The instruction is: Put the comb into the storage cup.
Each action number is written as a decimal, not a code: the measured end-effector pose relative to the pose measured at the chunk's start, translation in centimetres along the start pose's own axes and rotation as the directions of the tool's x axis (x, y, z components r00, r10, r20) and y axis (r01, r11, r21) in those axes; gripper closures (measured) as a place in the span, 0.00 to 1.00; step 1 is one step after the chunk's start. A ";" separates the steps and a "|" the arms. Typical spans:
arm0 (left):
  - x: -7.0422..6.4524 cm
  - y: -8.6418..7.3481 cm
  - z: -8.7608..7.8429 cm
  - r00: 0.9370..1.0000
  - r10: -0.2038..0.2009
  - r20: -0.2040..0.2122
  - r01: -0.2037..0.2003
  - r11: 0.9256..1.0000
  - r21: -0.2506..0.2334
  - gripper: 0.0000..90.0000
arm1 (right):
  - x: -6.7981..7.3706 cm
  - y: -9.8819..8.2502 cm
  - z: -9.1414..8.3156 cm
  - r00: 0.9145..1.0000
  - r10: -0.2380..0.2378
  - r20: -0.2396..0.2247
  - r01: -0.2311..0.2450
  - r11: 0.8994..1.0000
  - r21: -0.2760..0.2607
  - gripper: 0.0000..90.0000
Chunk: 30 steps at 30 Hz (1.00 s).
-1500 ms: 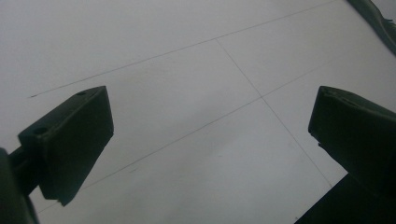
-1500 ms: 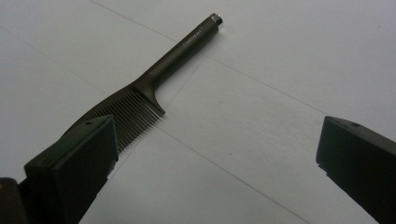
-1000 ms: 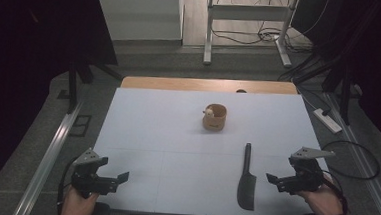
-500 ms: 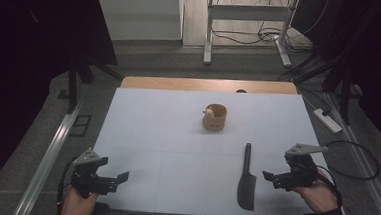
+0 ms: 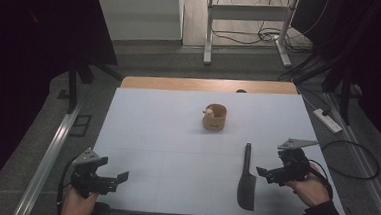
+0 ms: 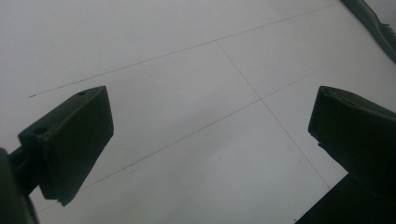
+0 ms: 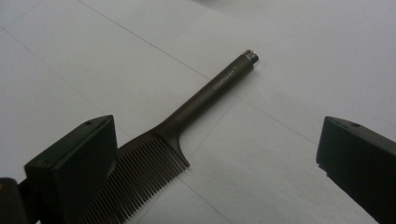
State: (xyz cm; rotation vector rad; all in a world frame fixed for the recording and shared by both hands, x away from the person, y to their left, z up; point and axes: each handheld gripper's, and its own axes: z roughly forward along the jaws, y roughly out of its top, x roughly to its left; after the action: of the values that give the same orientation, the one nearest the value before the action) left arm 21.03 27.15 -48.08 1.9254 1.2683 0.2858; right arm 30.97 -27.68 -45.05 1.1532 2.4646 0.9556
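Comb (image 5: 246, 180) flat on white table (image 5: 166, 136), near-right, handle pointing away; R gripper (image 5: 263, 171) just beside it, jaws wide apart, holding nothing; L gripper (image 5: 116, 177) near-left over bare table, jaws also apart; wooden cup (image 5: 214, 117) mid-table, well apart from both.

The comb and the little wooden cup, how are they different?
The comb is dark, long and flat, lying down; the wooden cup is light brown, round and standing up. The comb lies near the right gripper; the cup sits farther back, mid-table. Both rest on the white table, untouched.
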 end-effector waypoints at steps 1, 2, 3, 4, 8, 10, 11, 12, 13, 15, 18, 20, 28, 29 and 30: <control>0.0 0.0 0.0 1.000 0.000 0.000 0.000 1.000 0.000 0.01 | 0.0 0.0 0.0 1.000 0.000 0.000 0.000 1.000 0.000 0.00; 0.0 0.0 0.0 1.000 0.000 0.000 0.000 1.000 -0.001 0.01 | 0.0 0.1 0.1 1.000 -0.003 0.000 0.003 1.000 -0.001 0.00; 0.0 0.0 0.0 1.000 0.000 0.000 0.000 1.000 -0.001 0.01 | 0.1 0.2 0.2 1.000 -0.006 -0.002 0.006 1.000 0.000 0.00; 0.0 0.0 0.0 1.000 0.000 0.001 0.000 1.000 -0.001 0.01 | 0.2 0.4 0.4 1.000 -0.015 -0.003 0.015 1.000 0.000 0.00; 0.0 0.0 0.0 1.000 0.001 0.000 -0.001 1.000 -0.001 0.01 | 0.2 0.8 0.7 1.000 -0.027 -0.005 0.027 1.000 0.001 0.00; 0.0 0.0 0.0 1.000 0.000 0.001 0.000 1.000 -0.001 0.01 | 0.2 0.9 0.9 0.999 -0.033 -0.006 0.033 0.999 0.002 0.00; 0.0 0.0 0.0 1.000 0.000 0.001 0.000 1.000 0.000 0.01 | 0.2 1.0 1.0 0.999 -0.034 -0.008 0.034 0.999 0.003 0.00; 0.0 0.0 0.0 1.000 0.000 0.001 0.000 1.000 0.000 0.01 | 0.2 1.1 1.1 0.999 -0.034 -0.007 0.034 0.999 0.005 0.00; 0.0 0.0 0.0 1.000 0.000 0.003 0.000 1.000 0.000 0.01 | 0.2 1.2 1.1 0.999 -0.037 -0.008 0.037 0.999 0.006 0.00; 0.0 0.0 0.0 1.000 0.000 0.001 0.000 1.000 0.000 0.01 | 0.2 1.2 1.2 0.999 -0.040 -0.010 0.040 0.999 0.009 0.00; 0.0 0.0 0.0 1.000 0.000 0.003 0.000 1.000 0.000 0.01 | 0.3 1.6 1.7 0.999 -0.046 -0.015 0.046 0.999 0.023 0.00; 0.0 0.0 0.0 1.000 0.000 0.004 0.000 1.000 0.000 0.01 | 0.3 1.7 1.9 0.999 -0.044 -0.015 0.045 0.999 0.031 0.00; 0.0 0.0 0.0 1.000 0.000 0.005 0.000 1.000 0.000 0.00 | 0.3 2.5 2.8 0.998 -0.056 -0.019 0.057 0.997 0.049 0.00; 0.0 0.0 0.0 1.000 0.000 0.005 0.000 1.000 0.000 0.01 | 0.3 2.5 2.8 0.998 -0.056 -0.019 0.057 0.997 0.049 0.00; 0.0 0.0 0.0 1.000 0.000 0.005 0.000 1.000 0.000 0.01 | 0.4 2.7 3.1 0.998 -0.064 -0.021 0.065 0.996 0.056 0.00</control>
State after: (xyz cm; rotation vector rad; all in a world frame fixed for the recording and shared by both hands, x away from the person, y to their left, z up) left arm 21.09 27.16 -48.08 1.9252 1.2651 0.2805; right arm 33.79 -24.73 -45.56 1.0798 2.5429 0.8875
